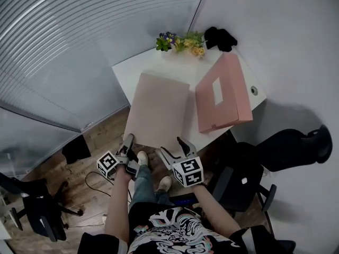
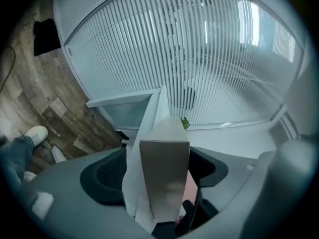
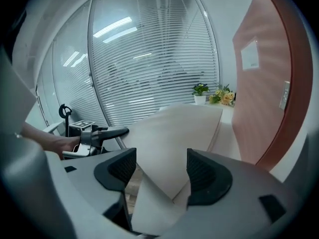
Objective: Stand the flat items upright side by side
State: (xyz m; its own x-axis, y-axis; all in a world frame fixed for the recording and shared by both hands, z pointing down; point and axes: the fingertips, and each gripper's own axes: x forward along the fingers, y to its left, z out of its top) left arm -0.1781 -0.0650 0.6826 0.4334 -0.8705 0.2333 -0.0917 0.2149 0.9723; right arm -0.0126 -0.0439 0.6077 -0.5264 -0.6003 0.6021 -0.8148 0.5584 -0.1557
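The left gripper (image 1: 128,140) and right gripper (image 1: 173,148) both stand open astride the near edge of a pale beige flat cardboard box (image 1: 159,107), matte and smooth, lying on the white surface (image 1: 153,62). Beside it, a salmon-pink flat box (image 1: 222,91) with a white label stands on edge.

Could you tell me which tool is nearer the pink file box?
Right. The right tool is at the near-right corner of the beige box, toward the pink file box; the left tool is at its near-left corner.
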